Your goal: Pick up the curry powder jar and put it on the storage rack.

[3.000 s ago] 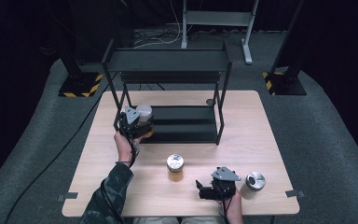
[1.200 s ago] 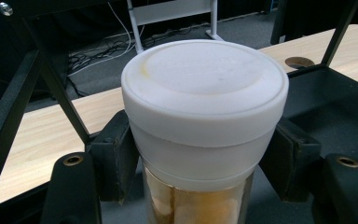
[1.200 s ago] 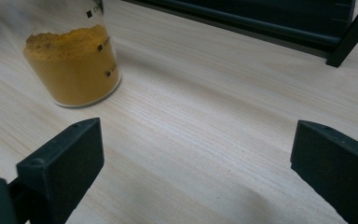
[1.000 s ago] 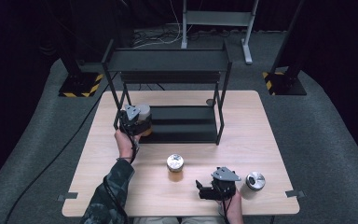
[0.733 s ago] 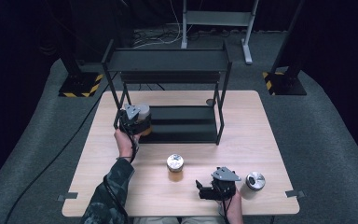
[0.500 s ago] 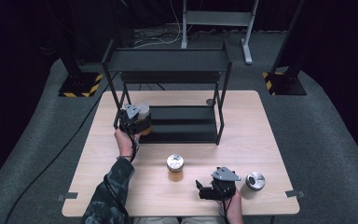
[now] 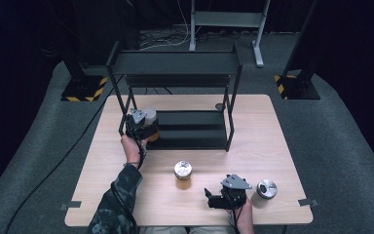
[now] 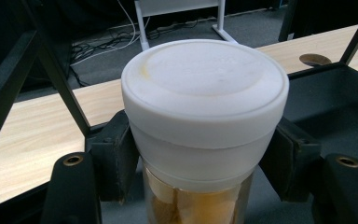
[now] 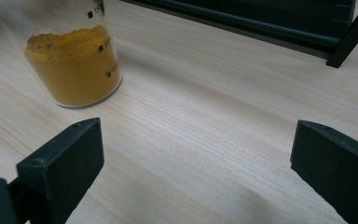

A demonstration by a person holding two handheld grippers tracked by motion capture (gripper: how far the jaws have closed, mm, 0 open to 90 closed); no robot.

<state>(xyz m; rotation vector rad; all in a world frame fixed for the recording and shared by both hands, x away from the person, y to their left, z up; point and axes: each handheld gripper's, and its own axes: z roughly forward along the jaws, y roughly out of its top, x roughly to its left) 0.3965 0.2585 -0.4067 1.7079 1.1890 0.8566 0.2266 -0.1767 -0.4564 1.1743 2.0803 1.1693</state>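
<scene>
My left gripper (image 7: 143, 127) is shut on a white-lidded jar (image 8: 204, 116) with pale brown contents, its pads pressing just below the lid. In the high view that white-lidded jar (image 7: 149, 118) hangs at the left end of the black rack's lower shelf (image 7: 195, 127). A jar of orange powder (image 7: 182, 175) stands on the table's middle front; in the right gripper view the jar of orange powder (image 9: 74, 60) is ahead to the left. My right gripper (image 7: 209, 198) rests near the front edge, open and empty, its fingertips (image 9: 70, 161) wide apart over bare wood.
A silver-lidded jar (image 7: 265, 191) stands just right of my right hand. The black two-tier rack (image 7: 175, 63) fills the back half of the wooden table (image 7: 277, 146). A dark round hole (image 7: 219, 106) lies in the tabletop behind the rack. Floor stands flank the table.
The left gripper has crept slightly away from me toward the lower shelf with the white-lidded jar. The right gripper has stayed put.
</scene>
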